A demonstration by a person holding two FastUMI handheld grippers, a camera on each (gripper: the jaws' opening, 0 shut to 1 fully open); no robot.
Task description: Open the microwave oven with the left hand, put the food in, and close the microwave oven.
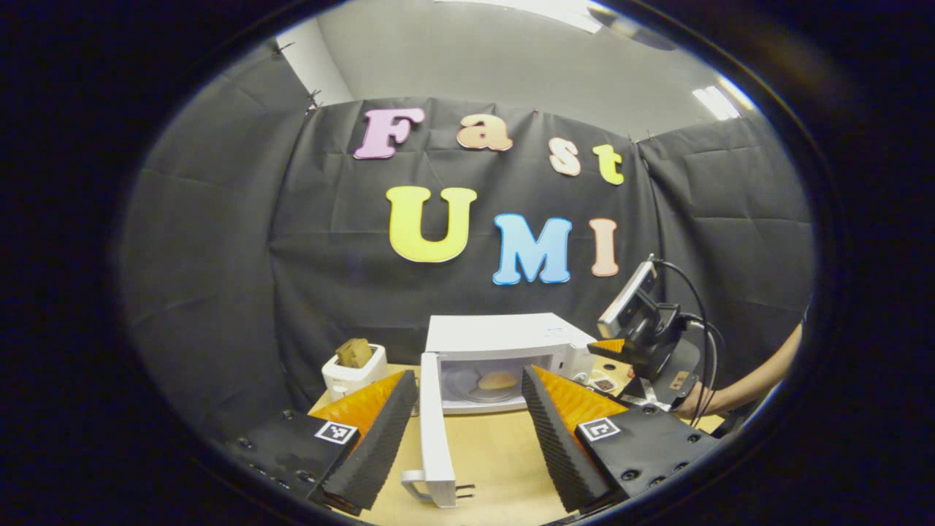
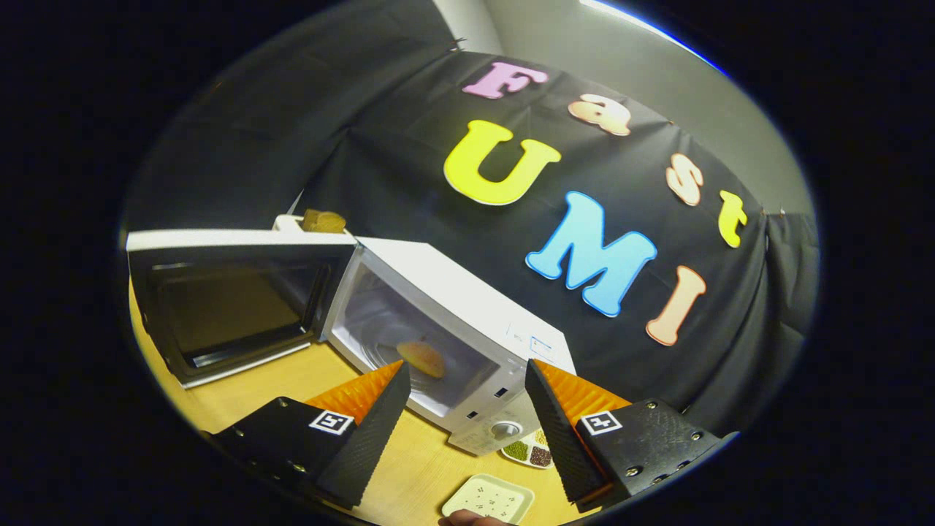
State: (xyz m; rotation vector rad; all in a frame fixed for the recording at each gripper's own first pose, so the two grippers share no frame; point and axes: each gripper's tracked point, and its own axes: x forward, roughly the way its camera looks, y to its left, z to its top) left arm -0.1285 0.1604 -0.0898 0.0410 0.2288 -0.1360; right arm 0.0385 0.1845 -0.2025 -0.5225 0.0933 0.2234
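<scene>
White box-shaped microwave oven [image 1: 504, 343] open, round golden bun [image 1: 498, 380] inside; light rigid hinged door [image 1: 432, 424], best pushed near handle [image 1: 413, 482]. Left hand-held gripper [image 1: 467, 416] spread, right hand-held gripper [image 2: 464, 409] spread, both empty.

**Gripper and Arm Status**

The left gripper [image 1: 467, 409] is held level, its two fingers spread wide apart with nothing between them. The right gripper [image 2: 464, 424] is tilted, its fingers likewise spread and empty. In the left gripper view, the right gripper [image 1: 646, 343] appears farther off, held by a bare forearm [image 1: 760, 372].
</scene>
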